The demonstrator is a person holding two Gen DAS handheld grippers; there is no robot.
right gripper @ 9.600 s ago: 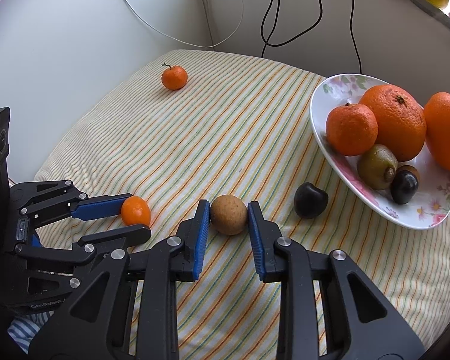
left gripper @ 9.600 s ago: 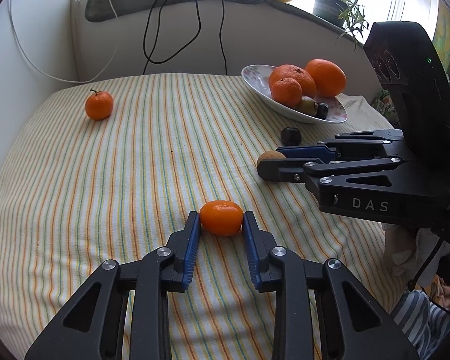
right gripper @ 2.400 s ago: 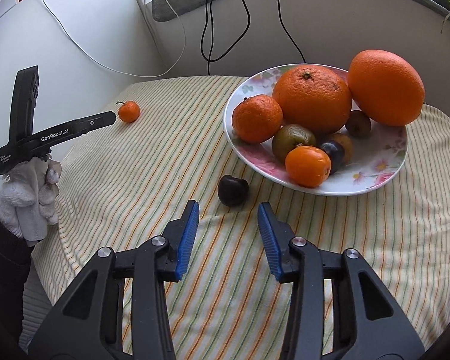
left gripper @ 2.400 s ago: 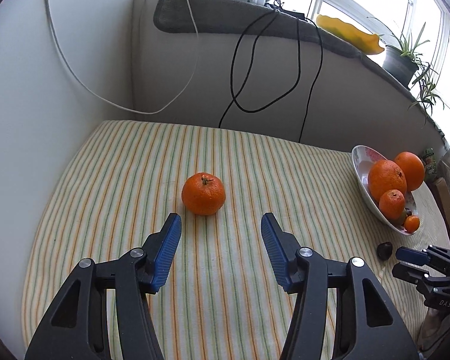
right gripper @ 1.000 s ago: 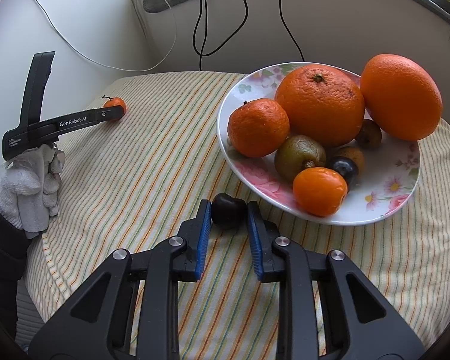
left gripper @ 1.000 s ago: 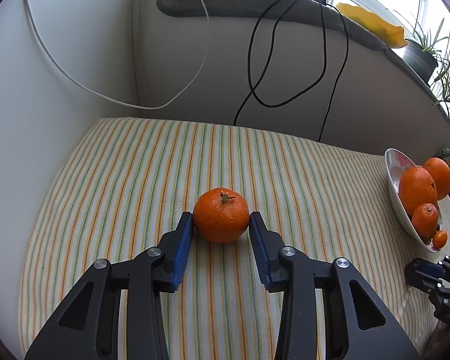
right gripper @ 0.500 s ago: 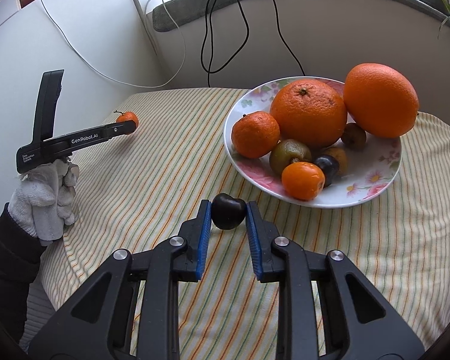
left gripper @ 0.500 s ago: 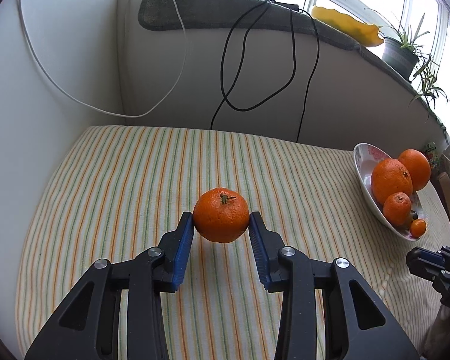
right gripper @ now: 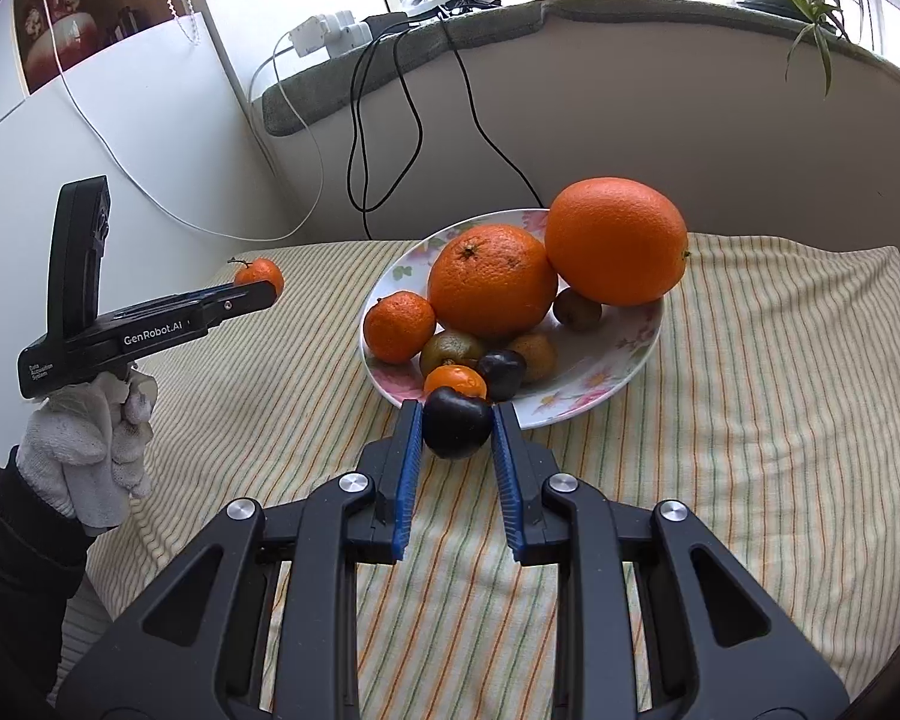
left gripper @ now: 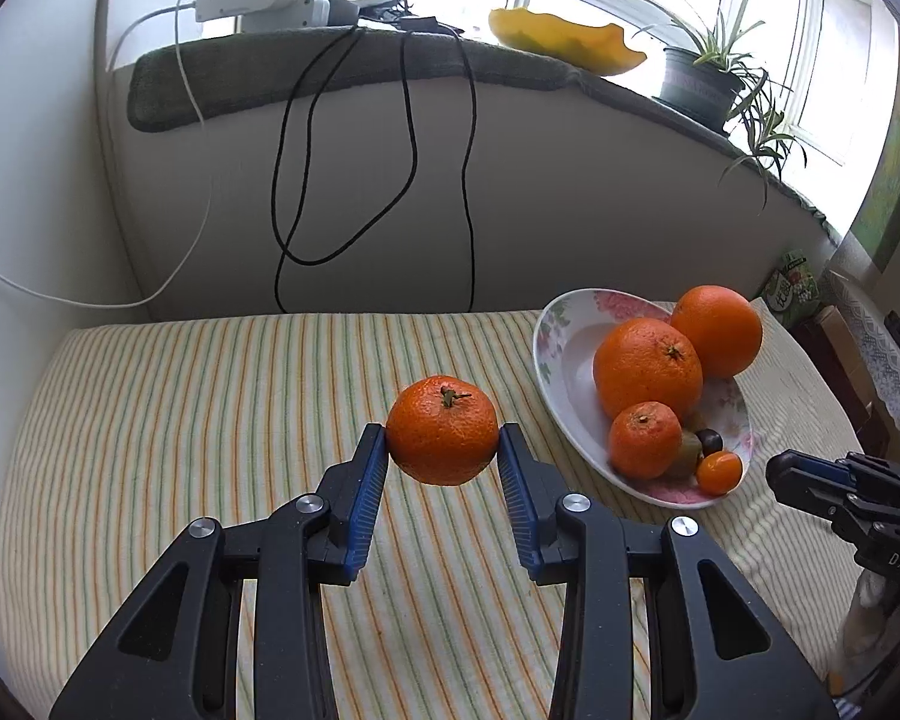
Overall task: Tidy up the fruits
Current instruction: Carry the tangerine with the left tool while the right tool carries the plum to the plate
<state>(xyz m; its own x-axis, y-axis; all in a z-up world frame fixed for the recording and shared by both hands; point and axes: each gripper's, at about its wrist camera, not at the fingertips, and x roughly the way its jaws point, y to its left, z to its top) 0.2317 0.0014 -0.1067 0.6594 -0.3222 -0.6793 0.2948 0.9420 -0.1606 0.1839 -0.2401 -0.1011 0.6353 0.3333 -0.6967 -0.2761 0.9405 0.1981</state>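
The left gripper (left gripper: pixel 443 459) is clamping its jaws on a mandarin (left gripper: pixel 442 429) with a short green stem, holding it up off the striped cloth (left gripper: pixel 210 396) that is covering the tabletop. From the left wrist view the fruit is sitting between the blue pads (left gripper: pixel 367 492), stem pointing upward, over the middle of the tabletop and to the left of the floral plate (left gripper: pixel 561 348). In the right wrist view the same mandarin (right gripper: pixel 262 273) is showing at the tip of the left gripper (right gripper: pixel 258 294), which a white-gloved hand (right gripper: pixel 93 447) is gripping near the tabletop's left edge.

The right gripper (right gripper: pixel 456 441) is squeezing a dark plum (right gripper: pixel 456 420) between its jaws, holding it just at the near rim of the plate (right gripper: pixel 606 366); whether the plum is touching the rim cannot be told. The plate is lying toward the far right part of the tabletop and is carrying two large oranges (right gripper: pixel 492 279), a smaller mandarin (right gripper: pixel 399 327), several brownish-green kiwis (right gripper: pixel 450 351), another dark plum (right gripper: pixel 501 372) and a small orange kumquat (right gripper: pixel 455 381) at its near side.

Black cables (left gripper: pixel 306 168) are hanging down the wall behind the far edge, and a potted plant (left gripper: pixel 699 81) is standing on the windowsill above.
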